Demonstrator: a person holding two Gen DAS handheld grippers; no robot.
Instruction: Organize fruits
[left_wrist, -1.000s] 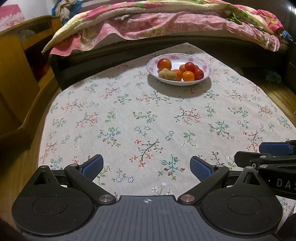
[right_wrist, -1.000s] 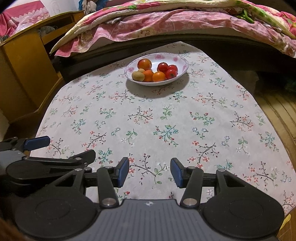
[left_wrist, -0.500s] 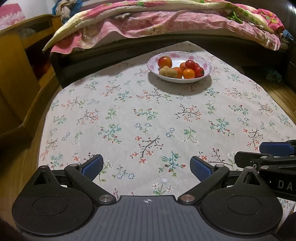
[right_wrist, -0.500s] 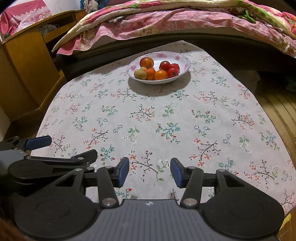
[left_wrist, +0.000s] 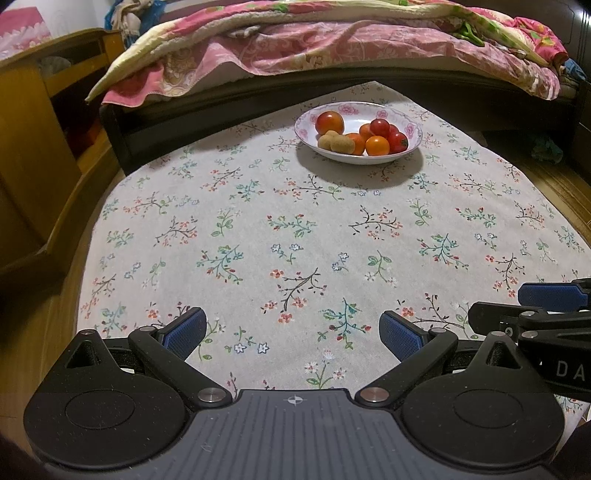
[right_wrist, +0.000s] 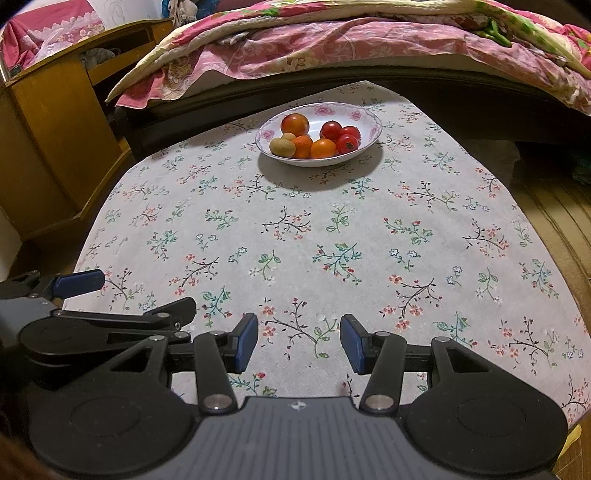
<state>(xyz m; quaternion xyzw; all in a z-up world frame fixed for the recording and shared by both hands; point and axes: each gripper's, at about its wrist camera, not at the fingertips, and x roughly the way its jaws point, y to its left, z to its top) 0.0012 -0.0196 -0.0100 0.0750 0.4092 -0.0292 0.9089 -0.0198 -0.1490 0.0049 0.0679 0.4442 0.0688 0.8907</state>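
A bed (left_wrist: 332, 55) heaped with pink floral quilts (right_wrist: 351, 44) runs across the far side, its dark frame just beyond the counter's far edge. A wooden cabinet (left_wrist: 33, 147) stands to the left, beside the bed's end. The counter (left_wrist: 295, 240) itself is covered by a pale cloth printed with small flowering sprigs, and most of that cloth lies bare between the camera and the fruit.

Toward the far edge sits a white bowl (left_wrist: 410, 129) with pink flowers on its rim. Inside it lie a large red-orange fruit (left_wrist: 329, 122) at the back left, two brownish kiwis (left_wrist: 334, 142) in front of it, oranges (left_wrist: 377, 145) in the middle and red tomatoes (left_wrist: 397, 140) on the right, all touching in one cluster.

The left hand-held gripper (left_wrist: 293, 332) hovers over the near edge with its blue pads spread wide and nothing between them. The right hand-held gripper (right_wrist: 298, 338) hangs just beside it, its jaws at a narrower gap, likewise empty. Both are well apart from the bowl, with nothing standing on the cloth between.
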